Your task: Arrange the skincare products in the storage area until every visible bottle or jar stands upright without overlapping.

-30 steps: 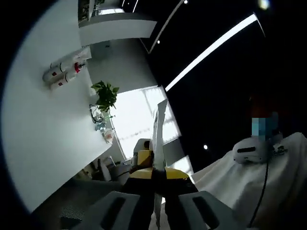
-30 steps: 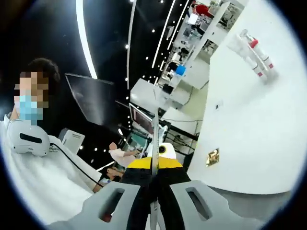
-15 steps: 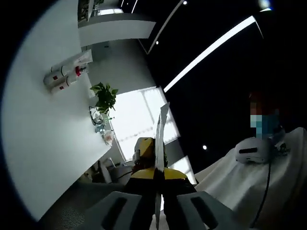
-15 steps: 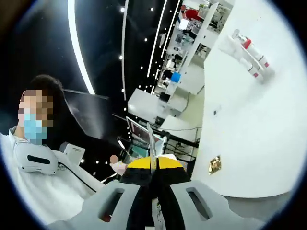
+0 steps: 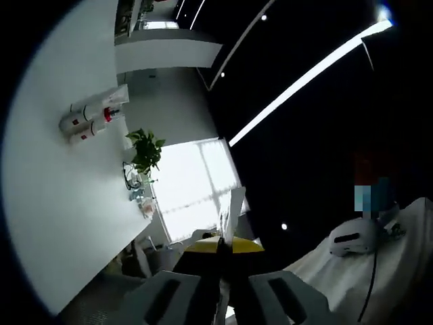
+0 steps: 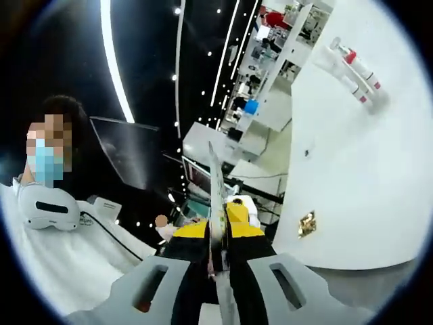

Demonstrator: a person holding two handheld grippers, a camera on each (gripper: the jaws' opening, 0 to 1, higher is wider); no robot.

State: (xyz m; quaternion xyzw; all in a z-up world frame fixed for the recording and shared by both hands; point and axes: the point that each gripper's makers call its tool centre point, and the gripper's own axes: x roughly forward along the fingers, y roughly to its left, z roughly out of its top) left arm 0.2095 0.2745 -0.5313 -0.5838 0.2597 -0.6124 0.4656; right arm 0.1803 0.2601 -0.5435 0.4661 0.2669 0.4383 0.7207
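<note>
Risking a blind, rolled approach: both cameras are tilted hard, so the white table (image 5: pixel 61 203) reads as a slanted wall and the skincare bottles (image 5: pixel 91 118) sit far out at 10 o'clock in the left gripper view, at 1 o'clock (image 6: pixel 355 68) in the right gripper view. They look to be lying on their sides, touching each other in a tight cluster (red caps or bands, exact count too small to tell). Judgement: nothing uprighted yet, task barely begun.

Failure modes from here:
- coming in with the wrist rolled like this means a skewed pinch on a round bottle, so it rolls off and knocks its neighbours
- bottles touch, so a jaw wedging between them could push one toward the table edge

Pose: left gripper (image 5: pixel 220 247) points up and away from the table, jaws pressed together, nothing between them. Right gripper (image 6: pixel 215 233) is likewise raised, blades together, empty. Both are well apart from the bottles. A potted plant (image 5: pixel 145 149) stands past the table edge; a seated person in white is behind.
</note>
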